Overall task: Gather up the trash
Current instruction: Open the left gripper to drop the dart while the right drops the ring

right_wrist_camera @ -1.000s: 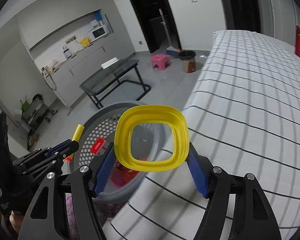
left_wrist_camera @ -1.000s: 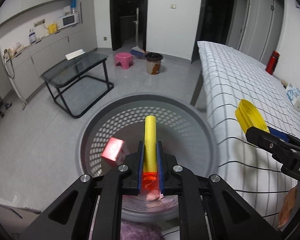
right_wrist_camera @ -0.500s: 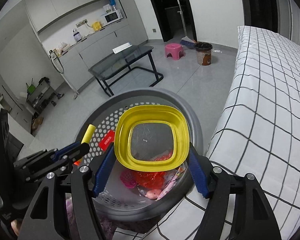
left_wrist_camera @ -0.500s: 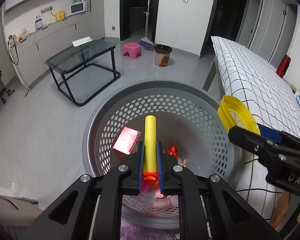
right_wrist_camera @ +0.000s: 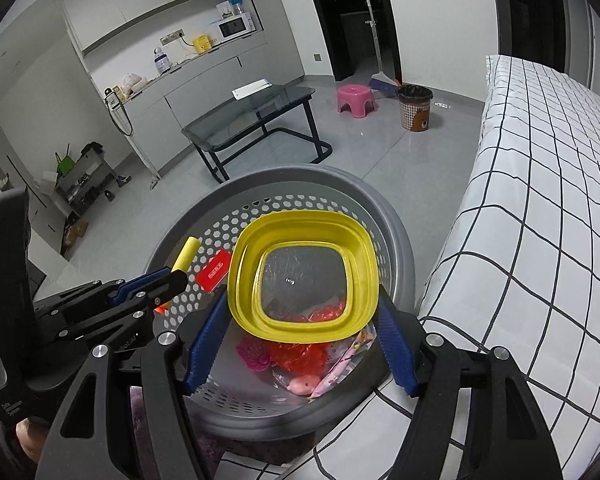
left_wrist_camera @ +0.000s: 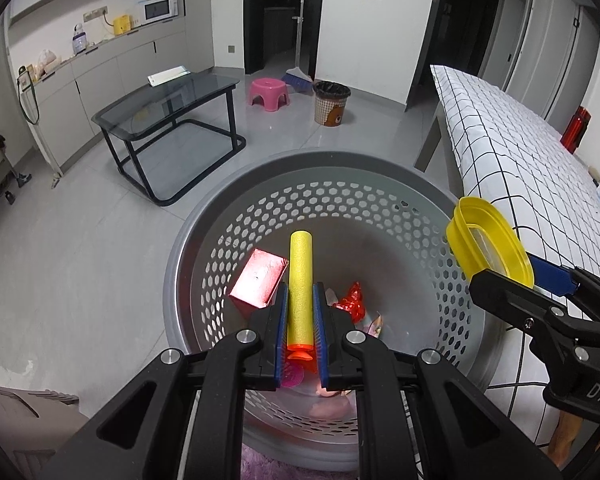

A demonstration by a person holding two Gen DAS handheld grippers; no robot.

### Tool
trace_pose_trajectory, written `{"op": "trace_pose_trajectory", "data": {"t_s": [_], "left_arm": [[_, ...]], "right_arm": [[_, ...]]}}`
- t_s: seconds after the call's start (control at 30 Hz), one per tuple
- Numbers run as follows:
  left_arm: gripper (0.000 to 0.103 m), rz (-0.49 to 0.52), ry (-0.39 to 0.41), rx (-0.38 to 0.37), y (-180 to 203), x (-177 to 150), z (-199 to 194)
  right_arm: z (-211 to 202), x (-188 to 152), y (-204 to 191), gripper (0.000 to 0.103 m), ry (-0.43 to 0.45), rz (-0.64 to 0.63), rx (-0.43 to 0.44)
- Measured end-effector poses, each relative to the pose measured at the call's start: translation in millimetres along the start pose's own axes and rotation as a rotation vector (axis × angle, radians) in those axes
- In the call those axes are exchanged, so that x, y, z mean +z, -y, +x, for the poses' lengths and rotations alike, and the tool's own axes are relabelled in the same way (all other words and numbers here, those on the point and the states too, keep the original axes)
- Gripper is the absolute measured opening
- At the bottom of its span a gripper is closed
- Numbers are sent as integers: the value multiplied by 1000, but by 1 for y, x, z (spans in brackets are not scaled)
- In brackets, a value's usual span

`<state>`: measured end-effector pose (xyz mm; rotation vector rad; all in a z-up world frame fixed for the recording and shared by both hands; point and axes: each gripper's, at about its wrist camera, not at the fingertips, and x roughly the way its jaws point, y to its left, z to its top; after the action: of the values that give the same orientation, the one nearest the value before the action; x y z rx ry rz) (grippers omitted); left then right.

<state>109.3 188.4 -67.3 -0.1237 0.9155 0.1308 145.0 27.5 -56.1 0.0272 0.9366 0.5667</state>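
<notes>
My left gripper [left_wrist_camera: 300, 308] is shut on a yellow foam dart [left_wrist_camera: 300, 280] with an orange tip, held over the grey perforated basket [left_wrist_camera: 260, 184]. My right gripper [right_wrist_camera: 300, 332] is shut on a yellow-rimmed clear lid [right_wrist_camera: 300, 240], held over the same basket [right_wrist_camera: 396, 224]. The lid also shows in the left wrist view [left_wrist_camera: 488, 240] at the basket's right rim. A red box [left_wrist_camera: 258, 278], red crinkled wrappers [right_wrist_camera: 300, 354] and pink bits lie in the basket.
A bed with a white checked cover [right_wrist_camera: 540, 200] stands right of the basket. A glass table [left_wrist_camera: 164, 108], a pink stool [left_wrist_camera: 269, 91], a small bin [left_wrist_camera: 331, 102] and a broom stand farther off on the grey floor. A purple rug [left_wrist_camera: 268, 468] lies under the basket.
Both grippers have moved from beside the bed to over the basket, which now fills more of both views. Each still holds its object.
</notes>
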Motion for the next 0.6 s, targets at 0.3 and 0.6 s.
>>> {"op": "trace_pose_trajectory", "data": {"t_s": [0.3,0.6], "left_arm": [[27,4,16,22,4,0,-9],[49,-7,35,47,-1,0,-20]], "right_arm": [[-1,3,1,68,5,12,11],[-1,4,8,72,8,23,26]]}}
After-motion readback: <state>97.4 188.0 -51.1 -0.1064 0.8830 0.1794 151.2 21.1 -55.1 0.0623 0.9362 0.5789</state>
